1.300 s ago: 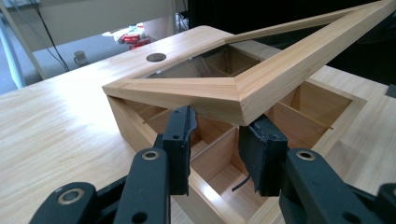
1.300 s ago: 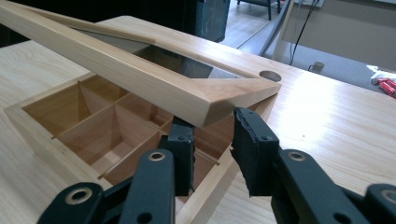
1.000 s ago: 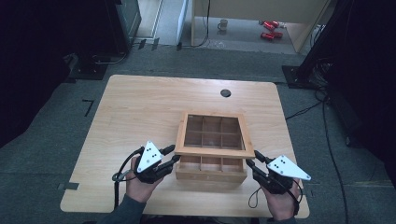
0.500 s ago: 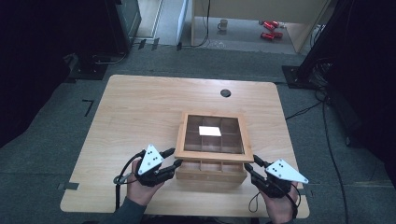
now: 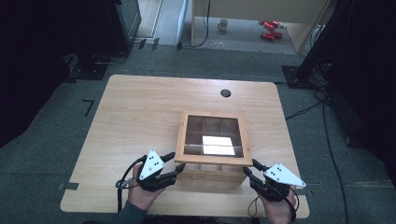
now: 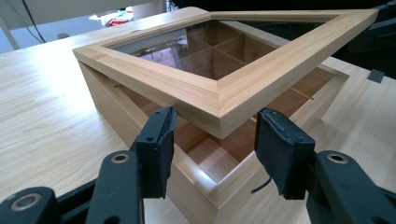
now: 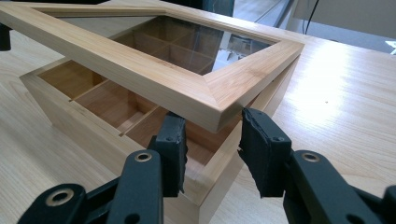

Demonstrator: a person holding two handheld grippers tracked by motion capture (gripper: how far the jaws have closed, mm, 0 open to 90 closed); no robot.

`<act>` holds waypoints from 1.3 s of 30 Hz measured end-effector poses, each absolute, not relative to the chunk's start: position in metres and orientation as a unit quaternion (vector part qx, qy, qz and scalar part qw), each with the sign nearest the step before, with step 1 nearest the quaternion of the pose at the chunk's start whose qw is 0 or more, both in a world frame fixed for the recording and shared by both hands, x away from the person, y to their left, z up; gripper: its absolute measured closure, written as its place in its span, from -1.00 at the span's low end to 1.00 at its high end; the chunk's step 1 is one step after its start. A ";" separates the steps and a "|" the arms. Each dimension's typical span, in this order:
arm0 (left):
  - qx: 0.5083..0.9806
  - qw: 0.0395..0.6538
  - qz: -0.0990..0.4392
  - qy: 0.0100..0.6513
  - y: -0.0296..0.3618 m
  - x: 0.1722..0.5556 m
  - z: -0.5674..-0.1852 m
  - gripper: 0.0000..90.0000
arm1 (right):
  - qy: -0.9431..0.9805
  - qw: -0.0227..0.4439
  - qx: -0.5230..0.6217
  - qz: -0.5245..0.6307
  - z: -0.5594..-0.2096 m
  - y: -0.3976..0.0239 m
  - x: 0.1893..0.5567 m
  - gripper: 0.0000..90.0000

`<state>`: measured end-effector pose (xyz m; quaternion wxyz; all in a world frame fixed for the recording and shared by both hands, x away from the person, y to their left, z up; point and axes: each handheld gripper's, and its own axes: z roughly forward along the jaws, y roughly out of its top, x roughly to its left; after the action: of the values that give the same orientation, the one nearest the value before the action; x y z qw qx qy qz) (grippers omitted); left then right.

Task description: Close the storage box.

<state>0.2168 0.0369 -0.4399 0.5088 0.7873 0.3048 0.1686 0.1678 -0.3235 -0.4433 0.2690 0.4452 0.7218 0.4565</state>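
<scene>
Now lid [image 5: 214, 161] tilted, near edge raised.

We see the raised glass-paned lid [image 5: 214, 142] roofing the wooden box [image 5: 212, 171], leaving free tabletop [image 5: 135, 112] left and behind.

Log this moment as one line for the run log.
wooden box on table | glass lid partly raised at front | left gripper and right gripper open, under its front corners
</scene>
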 end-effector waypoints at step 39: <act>0.795 0.493 0.161 0.314 0.039 0.209 -0.462 0.09 | 0.729 0.254 0.452 0.447 -0.463 -0.320 0.162 0.37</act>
<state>0.2091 0.0391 -0.4625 0.4930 0.7951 0.3140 0.1615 0.1619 -0.3197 -0.4631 0.2538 0.4522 0.7290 0.4468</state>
